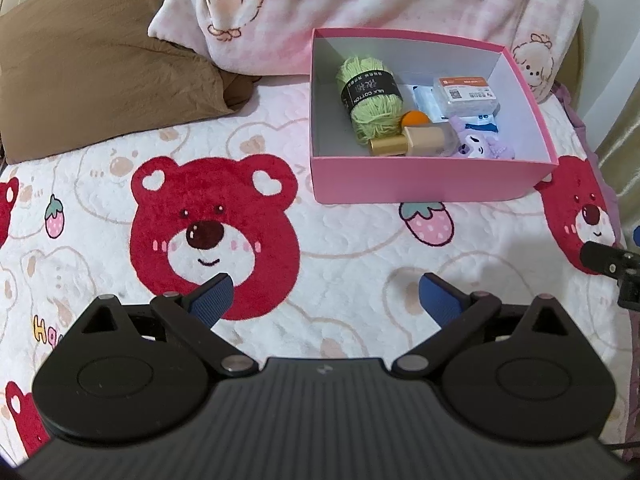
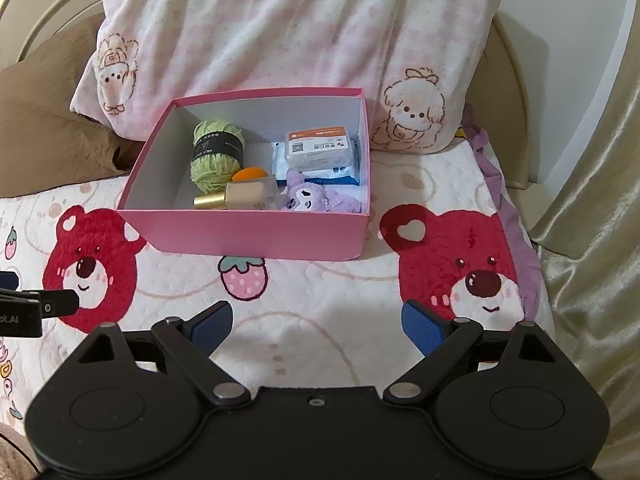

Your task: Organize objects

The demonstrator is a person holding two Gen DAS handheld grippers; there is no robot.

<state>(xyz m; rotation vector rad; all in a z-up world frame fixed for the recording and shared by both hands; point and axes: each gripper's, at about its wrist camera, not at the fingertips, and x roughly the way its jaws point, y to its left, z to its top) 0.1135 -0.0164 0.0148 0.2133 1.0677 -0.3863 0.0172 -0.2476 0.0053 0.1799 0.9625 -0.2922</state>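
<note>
Both the left gripper and right gripper are held near, jaws apart, nothing gripped. Yarn, bottle, plush and packets are all seen inside the pink box; nothing loose is seen on the bedspread, so the task is judged essentially done.

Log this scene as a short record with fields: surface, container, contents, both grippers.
surface: white quilted bedspread with red bear faces
container: open pink cardboard box, standing on the bedspread in front of a pink-and-white plush pillow
contents: green yarn skein with black band, orange ball, gold-capped beige bottle, purple plush toy, white packet with orange label
left gripper: jaws open, empty, above the bedspread
right gripper: jaws open, empty, above the bedspread
</note>
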